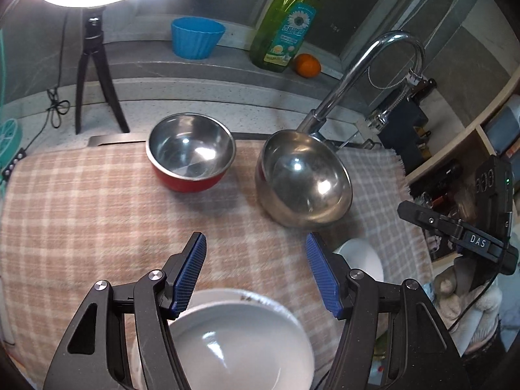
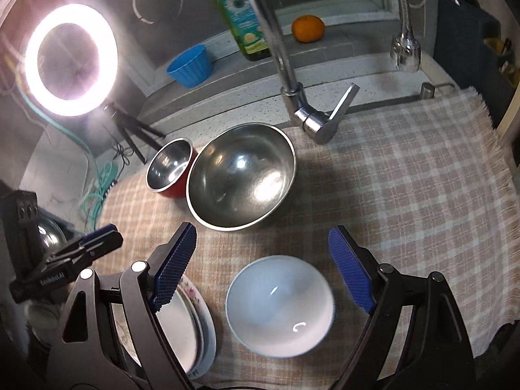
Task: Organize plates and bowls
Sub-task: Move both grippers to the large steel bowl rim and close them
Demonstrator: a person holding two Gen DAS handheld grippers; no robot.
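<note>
My left gripper [image 1: 256,260] hangs open over the checkered cloth [image 1: 97,221] with nothing between its pads. Just below it lies a stack of white plates [image 1: 240,334]. Farther back stand a red bowl with a steel inside [image 1: 190,151] and a large steel bowl [image 1: 305,182], tilted. My right gripper [image 2: 261,237] is open wide above a white bowl [image 2: 279,305], and its pads do not touch the bowl. The plate stack [image 2: 191,321] with a floral rim lies left of that bowl, partly under the left finger. The steel bowl [image 2: 240,175] and the red bowl [image 2: 169,165] stand behind.
A chrome faucet [image 2: 308,117] rises at the cloth's back edge. On the ledge behind are a blue cup [image 1: 196,37], a green soap bottle [image 1: 286,26] and an orange [image 1: 307,65]. A ring light on a tripod [image 1: 94,65] stands at the left, wooden shelves [image 1: 471,149] at the right.
</note>
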